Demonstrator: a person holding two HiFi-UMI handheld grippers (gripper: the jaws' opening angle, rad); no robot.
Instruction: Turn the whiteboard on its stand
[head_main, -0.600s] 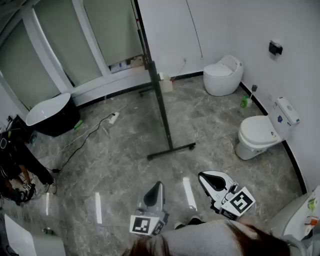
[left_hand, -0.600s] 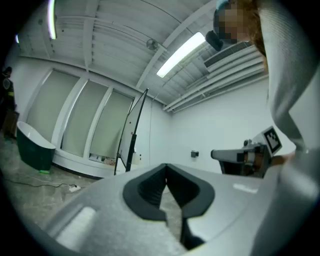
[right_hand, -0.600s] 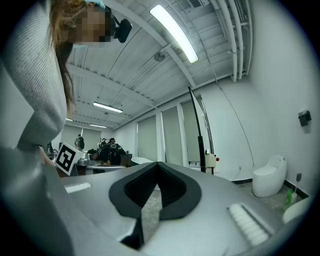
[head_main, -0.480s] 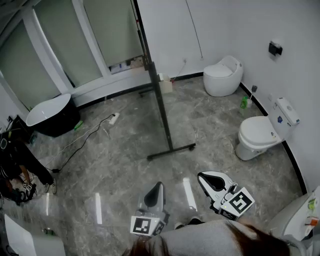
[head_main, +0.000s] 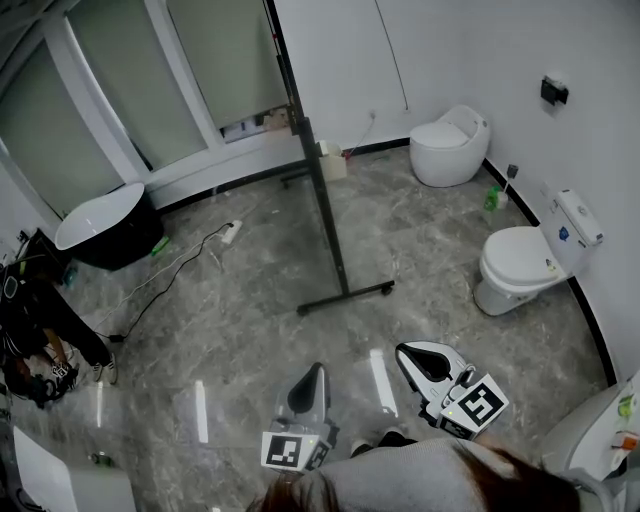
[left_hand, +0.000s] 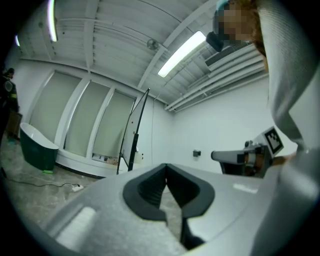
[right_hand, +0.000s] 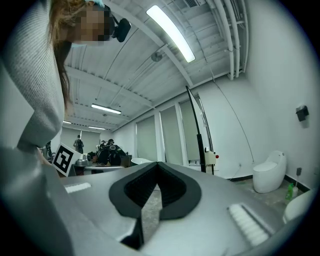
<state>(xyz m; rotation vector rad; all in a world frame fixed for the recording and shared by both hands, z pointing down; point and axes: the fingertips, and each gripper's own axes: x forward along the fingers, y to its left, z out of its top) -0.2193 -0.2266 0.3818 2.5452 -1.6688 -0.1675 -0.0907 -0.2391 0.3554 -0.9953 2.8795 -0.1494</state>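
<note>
The whiteboard (head_main: 300, 130) stands edge-on in the head view, a thin dark frame on a black post with a floor foot (head_main: 346, 297). It also shows as a slim tilted panel in the left gripper view (left_hand: 136, 127) and in the right gripper view (right_hand: 199, 127). My left gripper (head_main: 317, 371) and my right gripper (head_main: 404, 351) are held low near the person's body, well short of the stand. Both are shut with nothing between the jaws; their tips meet in the left gripper view (left_hand: 166, 167) and the right gripper view (right_hand: 158, 165).
A round white toilet (head_main: 448, 146) sits at the far wall and a toilet with a tank (head_main: 524, 264) at the right wall. A black-and-white bathtub (head_main: 100, 225) stands left, with a power strip (head_main: 228, 233) and cable on the grey floor. A person (head_main: 35, 330) crouches at far left.
The head view has drifted a little, so the room sits slightly lower and to the right. Both grippers stay in place and shut.
</note>
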